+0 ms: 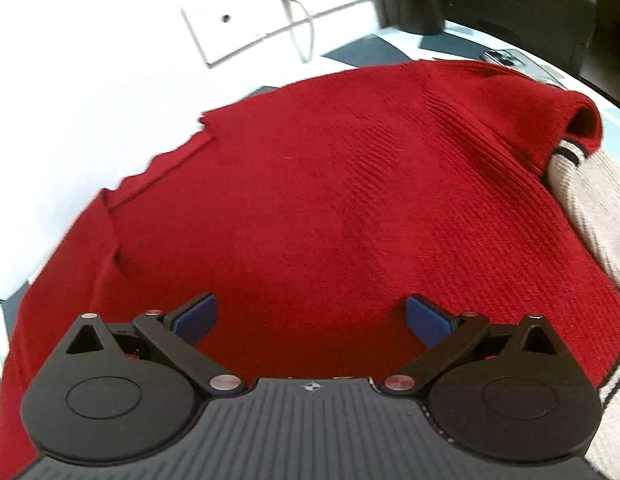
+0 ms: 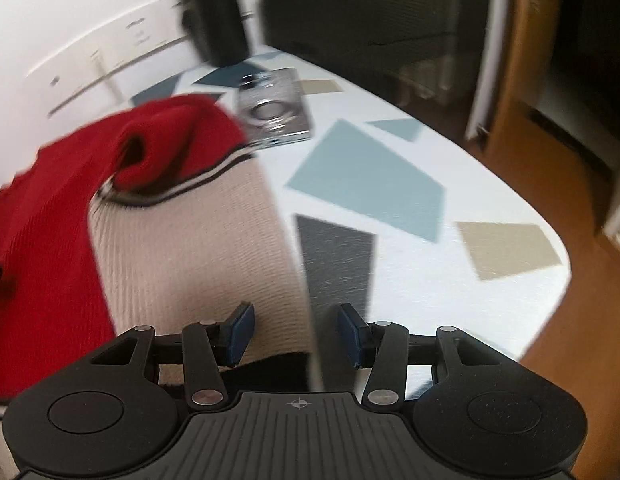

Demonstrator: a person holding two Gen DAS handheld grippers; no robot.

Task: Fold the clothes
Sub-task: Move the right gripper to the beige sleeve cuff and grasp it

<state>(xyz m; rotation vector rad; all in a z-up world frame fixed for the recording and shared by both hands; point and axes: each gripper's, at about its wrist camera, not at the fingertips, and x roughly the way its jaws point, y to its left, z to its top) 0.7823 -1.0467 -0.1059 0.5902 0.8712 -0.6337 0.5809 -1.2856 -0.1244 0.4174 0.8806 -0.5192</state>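
Note:
A red knit sweater [image 1: 329, 184] with a cream ribbed band [image 1: 585, 200] lies spread on the table and fills the left wrist view. My left gripper [image 1: 311, 318] hovers over its near part, jaws wide apart and empty. In the right wrist view the sweater's cream part [image 2: 182, 248] and red part [image 2: 50, 220] lie at left, a red fold bunched at the top. My right gripper [image 2: 296, 334] is open and empty over the cream part's right edge, where it meets the tablecloth.
The tablecloth [image 2: 409, 280] is white with blue, grey and tan shapes; its rounded edge drops to a wooden floor [image 2: 569, 340] at right. A silver device [image 2: 276, 114] lies beyond the sweater. A dark cabinet [image 2: 369, 20] and a white wall stand behind.

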